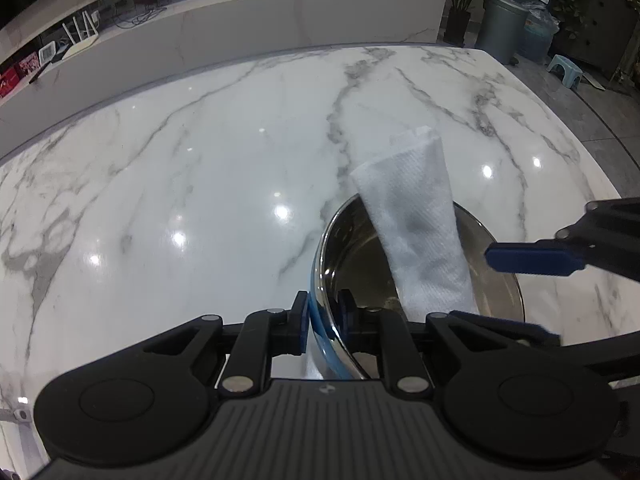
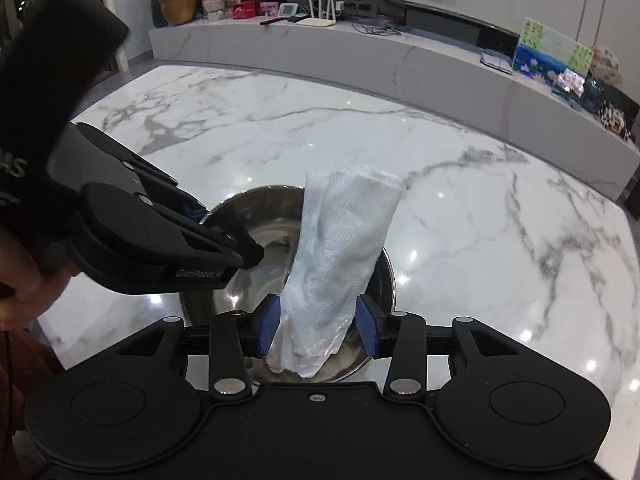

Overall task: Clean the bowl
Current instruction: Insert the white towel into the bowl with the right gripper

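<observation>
A steel bowl [image 1: 348,248] with a blue outside stands on the white marble table [image 1: 180,168]. My left gripper [image 1: 324,312] is shut on its near rim, one finger inside and one outside. A folded white paper towel [image 1: 416,232] stands in the bowl and leans over the far rim. In the right wrist view the towel [image 2: 340,240] rises out of the bowl [image 2: 272,236] between the blue pads of my right gripper [image 2: 318,328]. Its jaws stand apart, with a small gap at the right pad. The left gripper [image 2: 224,232] clamps the rim at the left.
A long marble counter [image 2: 360,44] runs behind the table with a router, boxes and pictures on it. Bins [image 1: 502,24], a plant and a small stool stand on the floor beyond the table's far right corner. A person's hand [image 2: 24,280] holds the left gripper.
</observation>
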A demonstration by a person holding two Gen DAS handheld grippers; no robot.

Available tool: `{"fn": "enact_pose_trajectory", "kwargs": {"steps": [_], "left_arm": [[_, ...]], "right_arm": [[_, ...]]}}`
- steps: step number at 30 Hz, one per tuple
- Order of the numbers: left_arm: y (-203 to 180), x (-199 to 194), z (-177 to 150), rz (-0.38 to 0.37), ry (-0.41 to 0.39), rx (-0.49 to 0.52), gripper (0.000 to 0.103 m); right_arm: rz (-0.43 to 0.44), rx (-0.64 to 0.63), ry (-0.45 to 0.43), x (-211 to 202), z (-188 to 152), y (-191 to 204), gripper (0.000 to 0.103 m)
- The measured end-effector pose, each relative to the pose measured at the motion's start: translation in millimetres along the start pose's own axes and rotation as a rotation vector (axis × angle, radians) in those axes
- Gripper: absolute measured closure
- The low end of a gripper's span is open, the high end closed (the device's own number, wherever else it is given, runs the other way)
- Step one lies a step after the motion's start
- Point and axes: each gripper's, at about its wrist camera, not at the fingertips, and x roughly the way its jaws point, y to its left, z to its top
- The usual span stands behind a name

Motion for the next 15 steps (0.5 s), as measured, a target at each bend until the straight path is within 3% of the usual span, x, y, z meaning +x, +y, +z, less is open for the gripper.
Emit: {"fn": "enact_pose_trajectory", "kwargs": {"steps": [5,8,10,15], "left_arm": [[0.6,0.2,-2.0,0.002,-0.005,0.012,0.089],[0.7,0.6,-2.3,0.004,-0.008,0.018,0.089],[1.6,1.2,-1.9,0.003,-0.006,0.015,0.089],[1.6,1.3,-1.2,0.005,-0.005,0.016,0.089]], "right_arm": [[-0.03,0.014,0.022,15.8,4.0,0.2,0.065],[-0.011,0.031,0.031,29.0,4.3,-0.6,0.076],[-0.006,0.056,0.026,33.7,3.4,-2.3,0.091],[0.054,0.11,0.036,24.9,9.8,-10.1,0.093]]}}
